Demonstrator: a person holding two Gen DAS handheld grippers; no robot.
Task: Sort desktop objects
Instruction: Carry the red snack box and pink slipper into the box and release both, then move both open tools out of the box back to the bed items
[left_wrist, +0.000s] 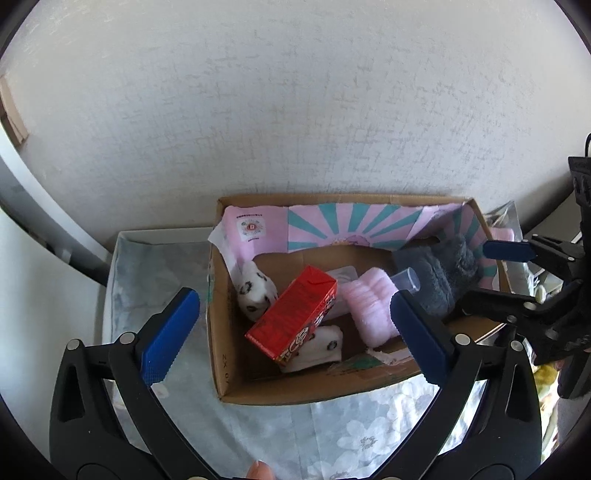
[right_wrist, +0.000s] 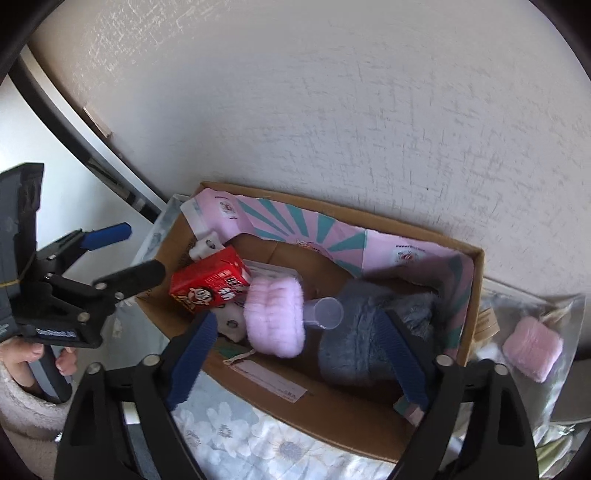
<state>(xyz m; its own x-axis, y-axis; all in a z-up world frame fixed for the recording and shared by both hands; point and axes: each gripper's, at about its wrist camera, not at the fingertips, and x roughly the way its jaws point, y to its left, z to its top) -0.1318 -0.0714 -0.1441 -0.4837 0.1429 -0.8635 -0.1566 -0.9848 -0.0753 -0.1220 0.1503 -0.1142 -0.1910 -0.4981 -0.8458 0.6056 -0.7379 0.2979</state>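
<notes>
Both my left gripper and right gripper hang with fingers spread, empty, over the cardboard box; I'd lift straight clear.

Soft, even daylight; textured white wall bright, faint shadows inside the open brown cardboard box; fisheye edges bend, corners black.

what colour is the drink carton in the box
Red, with a cartoon face and white lettering on its front; the carton shows best in the right wrist view.
</notes>
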